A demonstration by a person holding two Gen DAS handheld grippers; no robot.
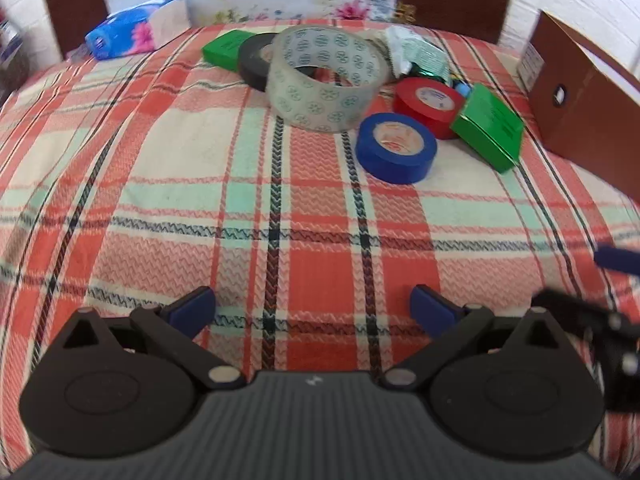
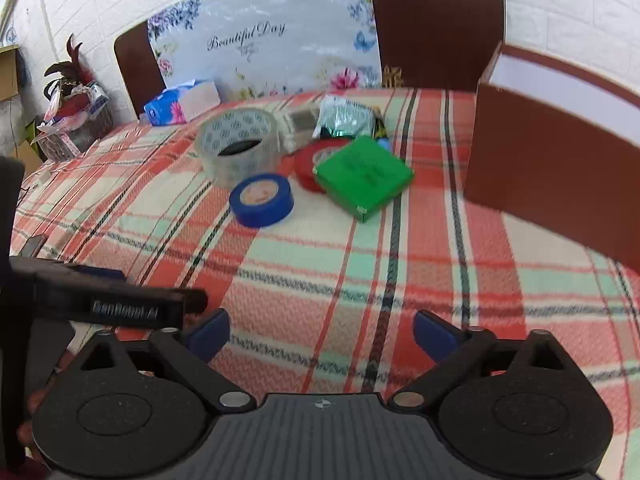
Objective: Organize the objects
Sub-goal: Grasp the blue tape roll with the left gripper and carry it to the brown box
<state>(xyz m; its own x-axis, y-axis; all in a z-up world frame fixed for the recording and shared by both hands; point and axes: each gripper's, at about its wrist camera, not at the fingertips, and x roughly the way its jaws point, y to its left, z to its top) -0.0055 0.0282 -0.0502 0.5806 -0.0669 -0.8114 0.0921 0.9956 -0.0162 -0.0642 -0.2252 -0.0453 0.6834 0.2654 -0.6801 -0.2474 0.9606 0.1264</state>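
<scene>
A pile lies at the far side of the plaid cloth: a big clear tape roll (image 1: 324, 80) (image 2: 240, 146), a black tape roll (image 1: 256, 60), a red one (image 1: 428, 102) (image 2: 308, 166), a blue one (image 1: 396, 148) (image 2: 262, 200). One green box (image 1: 488, 128) (image 2: 364, 178) leans on the red roll, and another green box (image 1: 224, 50) lies behind the black roll. A crumpled foil packet (image 1: 416, 54) (image 2: 344, 120) lies at the back. My left gripper (image 1: 312, 308) is open and holds nothing, well short of the pile. My right gripper (image 2: 322, 332) is open too, with nothing between its fingers.
A brown cardboard box (image 1: 576, 92) (image 2: 552, 164) stands open at the right. A blue tissue pack (image 1: 128, 34) (image 2: 176, 104) lies at the far left edge. Brown chair backs (image 2: 436, 20) and a floral board (image 2: 264, 44) stand behind the table. The left gripper's body (image 2: 100, 300) shows at the right wrist view's left.
</scene>
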